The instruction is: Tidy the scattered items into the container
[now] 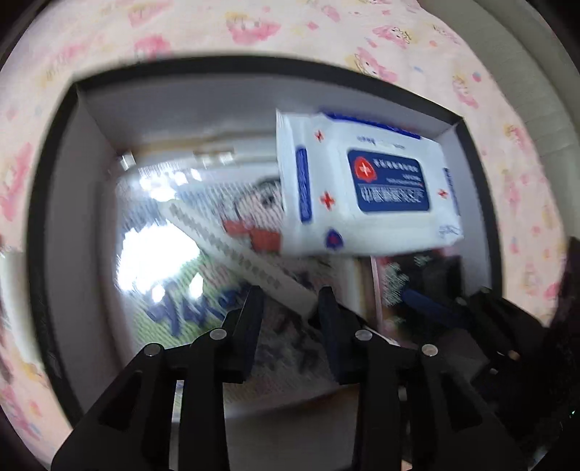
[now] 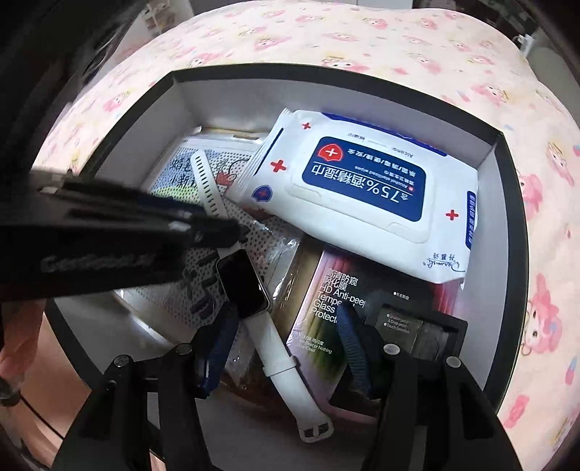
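Only right wrist shows smartwatch (image 2: 246,286) face.

The box (image 2: 337,81) looks like stiff matt card, black outside and pale grey inside. It sits on soft pink printed cloth (image 2: 362,32). Inside the box, the alcohol wipes pack (image 2: 362,192) is smooth soft plastic film with a slight sheen and a moulded lid. Just beside it, the smartwatch (image 2: 246,286) has a glossy dark screen and a matt white rubbery strap. The screen protector packet (image 2: 326,319) near it looks glossy.
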Available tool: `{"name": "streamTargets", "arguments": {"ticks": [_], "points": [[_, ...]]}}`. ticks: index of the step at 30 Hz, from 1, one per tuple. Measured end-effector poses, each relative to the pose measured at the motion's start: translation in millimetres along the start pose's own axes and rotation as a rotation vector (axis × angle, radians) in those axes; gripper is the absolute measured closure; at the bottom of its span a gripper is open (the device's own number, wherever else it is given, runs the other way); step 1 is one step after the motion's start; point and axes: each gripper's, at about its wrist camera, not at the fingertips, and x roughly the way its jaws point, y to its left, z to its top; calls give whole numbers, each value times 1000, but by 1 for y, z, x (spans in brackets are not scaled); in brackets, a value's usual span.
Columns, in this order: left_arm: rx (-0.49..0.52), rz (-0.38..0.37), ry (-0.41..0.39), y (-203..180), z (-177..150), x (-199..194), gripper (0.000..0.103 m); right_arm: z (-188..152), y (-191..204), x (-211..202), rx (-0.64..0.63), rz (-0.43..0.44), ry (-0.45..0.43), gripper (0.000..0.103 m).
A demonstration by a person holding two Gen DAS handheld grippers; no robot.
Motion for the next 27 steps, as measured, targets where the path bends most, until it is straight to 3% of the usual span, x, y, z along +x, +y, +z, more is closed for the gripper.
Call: {"name": "streamTargets", "arguments": {"ticks": [3, 11, 13, 16, 24, 26, 27], "points": [[-34, -61, -13, 9, -2, -4, 72, -5, -2, -8, 29, 2, -19, 52], [-68, -105, -30, 9, 2, 7, 72, -9, -12, -45, 99, 34, -97, 51], [-63, -121, -33, 7, 2, 8, 96, -5, -13, -44, 117, 35, -94, 53], [-52, -136, -38, 5, 0, 11, 99, -6, -6, -43, 107, 47, -78, 58], [-100, -174, -50, 19, 0, 0, 100, 8, 2, 1, 56, 83, -8, 59], [-101, -180, -42, 19, 2, 2, 93, 8, 4, 7, 54, 98, 9, 59], [-100, -184, -38, 18, 3, 4, 85, 10, 5, 11, 60, 116, 17, 59]]}}
